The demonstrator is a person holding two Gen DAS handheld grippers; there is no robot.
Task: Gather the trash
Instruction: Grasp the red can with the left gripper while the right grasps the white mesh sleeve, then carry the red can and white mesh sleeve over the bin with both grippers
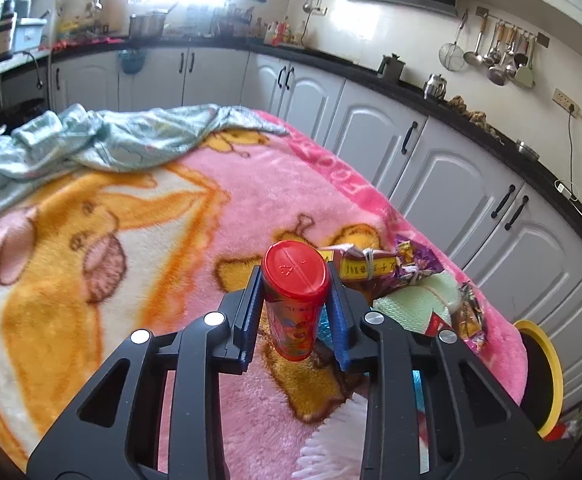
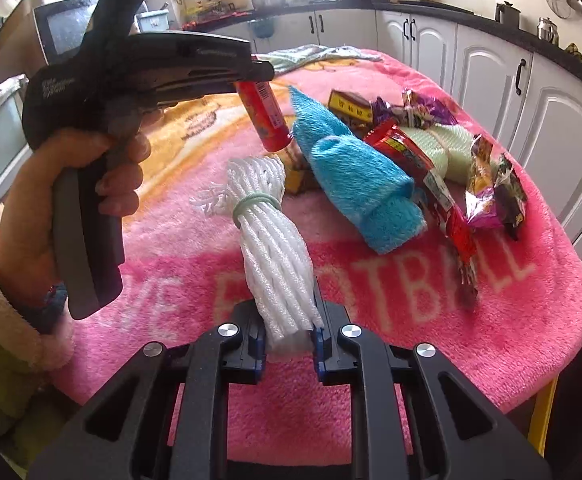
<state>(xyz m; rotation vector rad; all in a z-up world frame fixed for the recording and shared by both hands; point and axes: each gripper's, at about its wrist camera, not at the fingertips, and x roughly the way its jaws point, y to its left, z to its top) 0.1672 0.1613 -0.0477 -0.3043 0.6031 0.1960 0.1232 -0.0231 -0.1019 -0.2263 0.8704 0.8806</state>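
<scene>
Left wrist: smooth cylindrical red plastic bottle (image 1: pixel 295 304) above fuzzy blanket (image 1: pixel 251 192)

Red tube (image 1: pixel 296 304) base hidden behind left gripper (image 1: pixel 296 296) pads; yellow bin (image 1: pixel 541 376) right of it, cut off by blanket (image 1: pixel 251 184).

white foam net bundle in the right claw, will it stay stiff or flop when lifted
The white foam net bundle probably sags a little: its soft mesh strands are bound only by a green band near the far end. It looks light for its size. The right claw, shut on its near end, may squash it rather than slip.
</scene>
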